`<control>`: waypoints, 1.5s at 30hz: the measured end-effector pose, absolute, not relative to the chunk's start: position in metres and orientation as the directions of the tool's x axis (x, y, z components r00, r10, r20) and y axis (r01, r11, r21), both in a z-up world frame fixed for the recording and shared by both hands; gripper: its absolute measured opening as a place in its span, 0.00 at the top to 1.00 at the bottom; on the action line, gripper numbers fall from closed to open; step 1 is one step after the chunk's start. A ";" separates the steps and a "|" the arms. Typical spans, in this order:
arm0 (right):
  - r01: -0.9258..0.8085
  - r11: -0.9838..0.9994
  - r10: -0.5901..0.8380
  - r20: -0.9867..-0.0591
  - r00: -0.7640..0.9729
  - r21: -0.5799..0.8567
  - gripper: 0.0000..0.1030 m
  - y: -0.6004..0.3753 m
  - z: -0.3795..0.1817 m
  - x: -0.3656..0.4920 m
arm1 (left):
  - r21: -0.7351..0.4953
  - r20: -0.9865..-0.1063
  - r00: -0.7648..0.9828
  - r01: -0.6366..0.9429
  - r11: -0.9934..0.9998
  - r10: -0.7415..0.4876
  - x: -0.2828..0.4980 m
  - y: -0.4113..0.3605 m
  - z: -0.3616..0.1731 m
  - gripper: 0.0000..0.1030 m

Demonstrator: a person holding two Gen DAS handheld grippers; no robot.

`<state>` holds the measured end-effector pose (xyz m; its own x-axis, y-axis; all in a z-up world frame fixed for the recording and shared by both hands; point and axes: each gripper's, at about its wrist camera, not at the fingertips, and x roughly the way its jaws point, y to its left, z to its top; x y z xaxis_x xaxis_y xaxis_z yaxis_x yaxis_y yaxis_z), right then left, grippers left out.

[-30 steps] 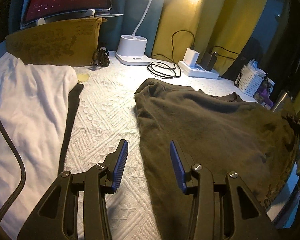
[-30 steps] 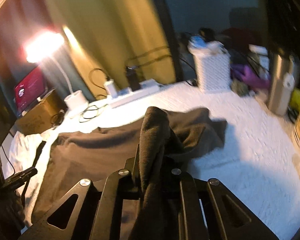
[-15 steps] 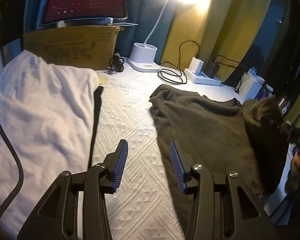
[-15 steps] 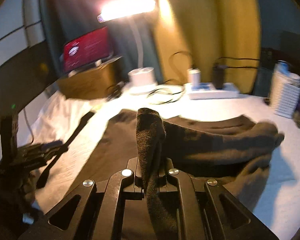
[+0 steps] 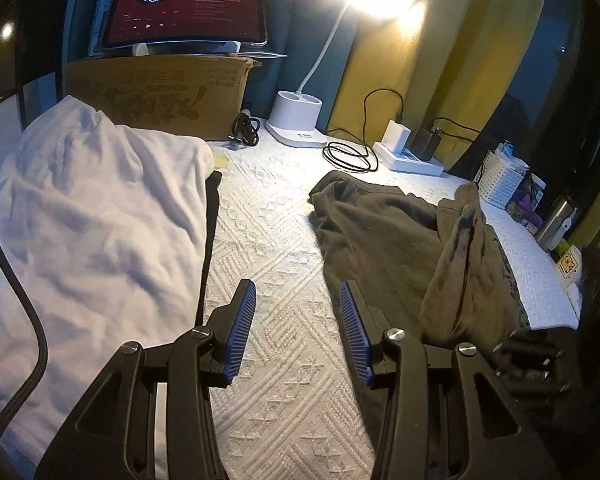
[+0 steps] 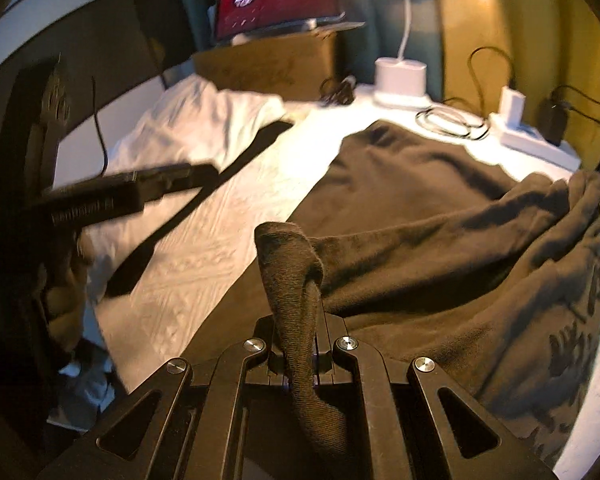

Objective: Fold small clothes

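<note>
A dark olive-brown garment [image 5: 384, 240] lies on the white textured bedspread [image 5: 276, 240], its right side pulled up into a ridge. My right gripper [image 6: 300, 336] is shut on a bunched edge of this garment [image 6: 420, 208] and holds it up over the flat part. My left gripper [image 5: 296, 286] hovers open above bare bedspread just left of the garment, with nothing between its blue pads [image 5: 242, 320]. In the right wrist view the left gripper [image 6: 180, 180] shows as a dark blurred bar at the left.
A crumpled white cloth [image 5: 92, 232] with a black strip along its edge covers the left. At the back stand a cardboard box [image 5: 160, 96], a red-lit tablet [image 5: 184, 8], a lamp base [image 5: 298, 120], a power strip [image 5: 408, 156] and cables. A white basket [image 5: 500, 180] and a metal bottle [image 5: 556, 220] stand at the right.
My right gripper has swung left and down with the garment's edge, drawing the right side over the flat part. My left gripper has drawn back a little and stayed open.
</note>
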<state>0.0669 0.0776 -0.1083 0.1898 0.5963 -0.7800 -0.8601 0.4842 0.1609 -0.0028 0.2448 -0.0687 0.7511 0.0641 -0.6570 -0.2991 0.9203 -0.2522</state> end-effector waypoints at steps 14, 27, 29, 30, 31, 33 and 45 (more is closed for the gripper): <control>-0.897 0.394 0.638 -0.761 0.113 0.198 0.39 0.065 -0.111 0.039 | -0.241 -0.673 0.740 -0.239 0.941 0.016 0.011 0.222 -0.065 0.57; -0.814 0.535 0.661 -0.711 0.238 0.225 0.38 -0.005 -0.091 0.080 | -0.148 -0.702 0.712 -0.151 0.977 0.004 0.055 0.173 -0.055 0.55; -0.797 0.558 0.660 -0.706 0.257 0.231 0.38 -0.018 -0.091 0.089 | -0.122 -0.706 0.708 -0.132 0.984 0.007 0.067 0.162 -0.053 0.55; -0.785 0.573 0.656 -0.706 0.267 0.235 0.38 -0.027 -0.091 0.096 | -0.113 -0.708 0.706 -0.124 0.986 0.008 0.072 0.158 -0.052 0.55; -0.777 0.582 0.654 -0.706 0.271 0.241 0.38 -0.032 -0.091 0.102 | -0.104 -0.710 0.704 -0.114 0.988 0.007 0.077 0.154 -0.051 0.55; -0.753 0.605 0.655 -0.700 0.286 0.259 0.38 -0.047 -0.089 0.115 | -0.085 -0.715 0.699 -0.093 0.992 0.004 0.089 0.146 -0.049 0.55; -0.604 0.731 0.617 -0.686 0.386 0.318 0.38 -0.120 -0.103 0.194 | 0.012 -0.783 0.620 0.074 0.997 -0.037 0.165 0.097 -0.060 0.55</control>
<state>0.1943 -0.1205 -0.1026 0.3855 0.6173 -0.6858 -0.6044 0.7306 0.3178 0.1655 0.0973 -0.0603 0.6204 -0.0367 -0.7835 0.0739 0.9972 0.0117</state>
